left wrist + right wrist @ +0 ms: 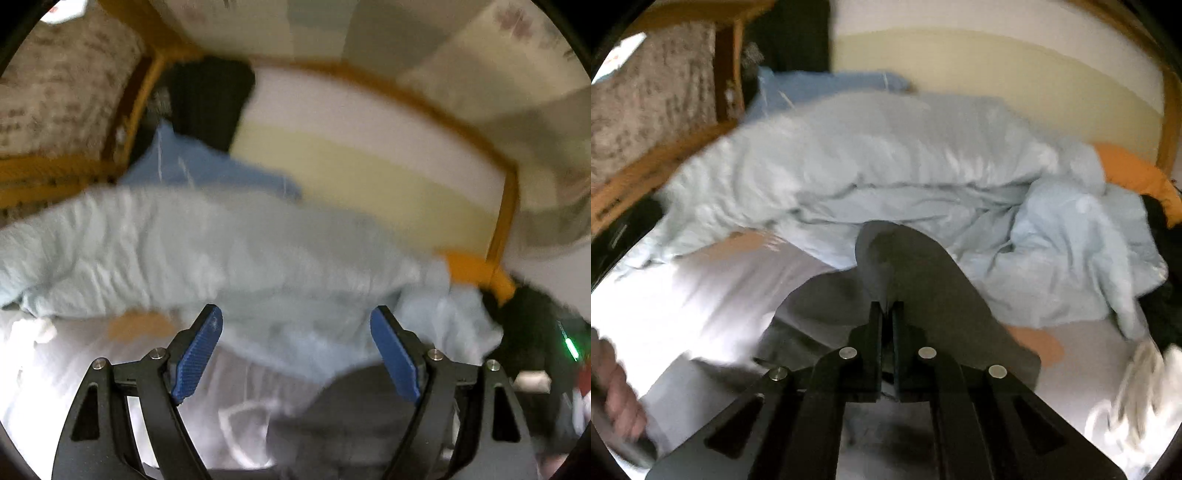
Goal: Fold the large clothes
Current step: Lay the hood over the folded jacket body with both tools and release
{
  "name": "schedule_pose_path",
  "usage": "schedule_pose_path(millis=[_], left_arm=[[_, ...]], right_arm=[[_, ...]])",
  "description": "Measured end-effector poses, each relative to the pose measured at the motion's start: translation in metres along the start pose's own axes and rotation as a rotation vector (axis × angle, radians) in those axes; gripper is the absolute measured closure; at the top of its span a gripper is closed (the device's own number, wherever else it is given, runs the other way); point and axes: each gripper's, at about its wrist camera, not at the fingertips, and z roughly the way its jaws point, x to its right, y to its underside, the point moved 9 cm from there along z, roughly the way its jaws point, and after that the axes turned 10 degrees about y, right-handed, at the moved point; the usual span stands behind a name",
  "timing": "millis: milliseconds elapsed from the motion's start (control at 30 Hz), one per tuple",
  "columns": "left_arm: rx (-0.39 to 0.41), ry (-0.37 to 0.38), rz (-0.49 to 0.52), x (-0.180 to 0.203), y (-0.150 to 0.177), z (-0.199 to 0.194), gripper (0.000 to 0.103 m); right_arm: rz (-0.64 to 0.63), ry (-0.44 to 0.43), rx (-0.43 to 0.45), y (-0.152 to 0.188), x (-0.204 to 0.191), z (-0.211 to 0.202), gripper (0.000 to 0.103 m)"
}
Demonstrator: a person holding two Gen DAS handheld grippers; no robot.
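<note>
The right gripper (886,308) points forward over the white bed sheet (701,295), its jaws clenched on a raised fold of the dark grey garment (916,266), which drapes down onto the sheet in front of the crumpled pale blue duvet (886,162). The left gripper (297,334) hovers level above the same garment (354,413) with its blue pads (195,362) spread wide, grasping nothing. A bare hand (617,391) shows blurred at the sheet's left edge.

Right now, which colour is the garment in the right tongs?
Dark grey garment; right wrist view shows it best.
</note>
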Motion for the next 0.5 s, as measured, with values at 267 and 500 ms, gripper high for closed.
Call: schedule_pose_path(millis=[267,500], left_arm=[[-0.077,0.024,0.088,0.034,0.022,-0.077,0.021],[-0.206,-0.015,0.288,0.062,0.084,-0.137,0.021]], right_arm=[[0.151,-0.065,0.077,0.123,-0.006,-0.126,0.098],[0.288,-0.066,-0.039,0.227,-0.008,-0.131,0.083]])
